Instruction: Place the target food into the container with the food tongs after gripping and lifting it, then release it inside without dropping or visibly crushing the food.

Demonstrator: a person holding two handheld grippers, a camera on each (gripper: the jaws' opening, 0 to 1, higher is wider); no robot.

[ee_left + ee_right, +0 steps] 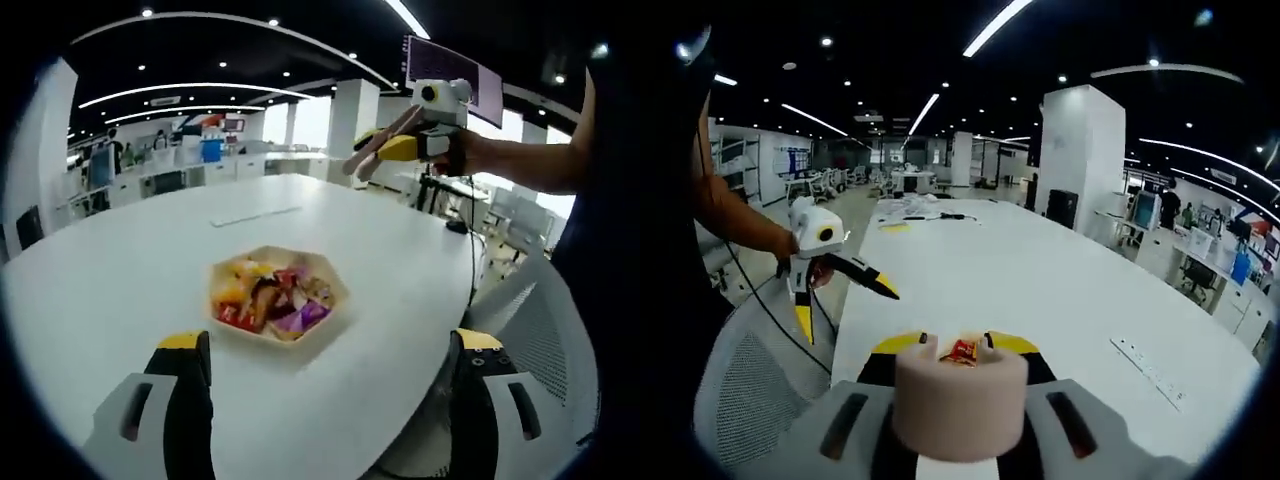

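Your right claw (372, 150) holds the tongs (958, 395) shut on a small red snack (961, 351), lifted clear above the worktop (120, 270). Your left claw (330, 345) gapes empty near the worktop's edge, framing the tray (338, 296) to receive it.

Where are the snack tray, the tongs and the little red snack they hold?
Snack tray (336, 300): left gripper view, its right rim.
Tongs (385, 140): left gripper view, middle of the arms.
Red snack (961, 351): right gripper view, its middle, between the tong tips.

Left gripper view looks across the white table (120, 270) from its edge; right gripper view faces along it
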